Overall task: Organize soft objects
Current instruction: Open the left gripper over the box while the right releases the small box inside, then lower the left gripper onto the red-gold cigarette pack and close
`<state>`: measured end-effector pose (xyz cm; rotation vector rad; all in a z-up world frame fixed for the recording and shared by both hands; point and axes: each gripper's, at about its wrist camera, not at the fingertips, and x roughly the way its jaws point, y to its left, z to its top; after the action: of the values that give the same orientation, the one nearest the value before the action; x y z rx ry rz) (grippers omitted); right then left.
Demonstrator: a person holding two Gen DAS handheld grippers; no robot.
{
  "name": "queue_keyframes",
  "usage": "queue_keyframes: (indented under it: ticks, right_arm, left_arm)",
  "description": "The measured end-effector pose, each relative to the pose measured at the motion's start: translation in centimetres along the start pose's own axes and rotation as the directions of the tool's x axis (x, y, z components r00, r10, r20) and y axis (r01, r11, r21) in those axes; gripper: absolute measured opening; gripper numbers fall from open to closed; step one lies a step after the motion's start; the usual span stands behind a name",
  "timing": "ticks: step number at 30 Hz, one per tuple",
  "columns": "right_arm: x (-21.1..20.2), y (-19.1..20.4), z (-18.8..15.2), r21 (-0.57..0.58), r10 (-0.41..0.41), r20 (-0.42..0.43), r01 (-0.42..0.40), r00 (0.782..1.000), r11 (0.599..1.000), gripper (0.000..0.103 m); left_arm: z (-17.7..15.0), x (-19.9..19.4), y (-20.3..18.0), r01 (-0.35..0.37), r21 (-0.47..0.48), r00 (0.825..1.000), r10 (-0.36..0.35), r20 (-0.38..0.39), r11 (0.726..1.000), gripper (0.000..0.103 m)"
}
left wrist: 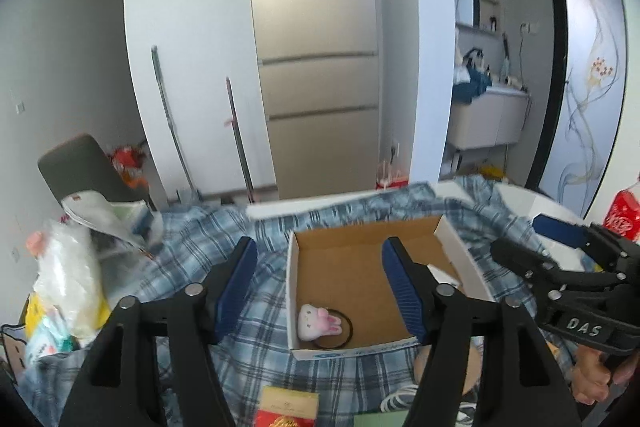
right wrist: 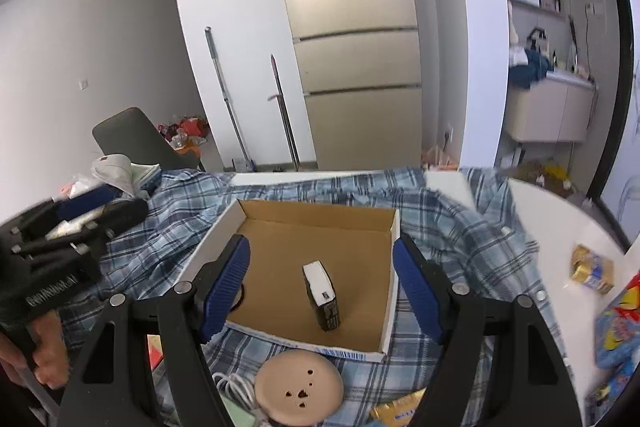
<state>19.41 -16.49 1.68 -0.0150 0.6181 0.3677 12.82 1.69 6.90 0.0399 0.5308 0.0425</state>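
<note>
- Plush white rabbit toy with pink ears (left wrist: 319, 321) lies in the lower left corner of the shallow brown cardboard box with white outer walls (left wrist: 460, 251), low in the middle of the left wrist view, resting on a thin black ring (left wrist: 349, 327).
- Left gripper (left wrist: 320, 283) stands open in that view, its blue ribbed pads wide apart, with nothing between them; one pad is over the blue-and-white plaid cloth (left wrist: 248, 359), the other over the box.
- At the right edge the right gripper (left wrist: 560, 239) shows from the side, held by a hand (left wrist: 592, 375).
- In the right wrist view the right gripper (right wrist: 322, 283) is open and holds nothing; its pads frame the box (right wrist: 208, 247).
- A small dark block with a white top (right wrist: 322, 297) stands on the box floor, in the middle of the frame.
- Below the box, on the plaid cloth (right wrist: 460, 227), lies a round beige disc with small holes (right wrist: 298, 385).
- At the left edge the left gripper (right wrist: 76, 211) appears, blurred, with a hand (right wrist: 46, 359) beneath it.
- The rabbit toy is hidden here.
</note>
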Motion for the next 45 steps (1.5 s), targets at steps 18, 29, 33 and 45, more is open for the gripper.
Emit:
queue_keyframes:
  ticks: [18, 29, 33, 45]
  right_arm:
    - [-3.2, 2.9, -4.7, -0.041, 0.030, 0.040, -0.028, 0.999, 0.999, 0.075]
    - [0.6, 2.3, -7.3, -0.050, -0.002, -0.071, -0.002, 0.998, 0.999, 0.075]
    - [1.0, 2.0, -7.6, -0.038, 0.013, -0.094, -0.017, 0.995, 0.999, 0.075]
    - [1.9, 1.2, -8.1, 0.046, 0.103, -0.170, -0.096, 0.980, 0.994, 0.075]
  left_arm:
    - [-7.7, -5.1, 1.8, 0.007, -0.007, 0.995, -0.006, 0.098, 1.000, 0.093]
    - [-11.2, 1.7, 4.3, 0.061, -0.106, 0.968, -0.085, -0.237, 0.992, 0.093]
    - [-11.9, 2.5, 4.4, 0.040, -0.107, 0.958, -0.068, -0.277, 0.993, 0.093]
    - [-13.4, 5.5, 4.6, 0.018, -0.103, 0.906, -0.060, -0.419, 0.994, 0.073]
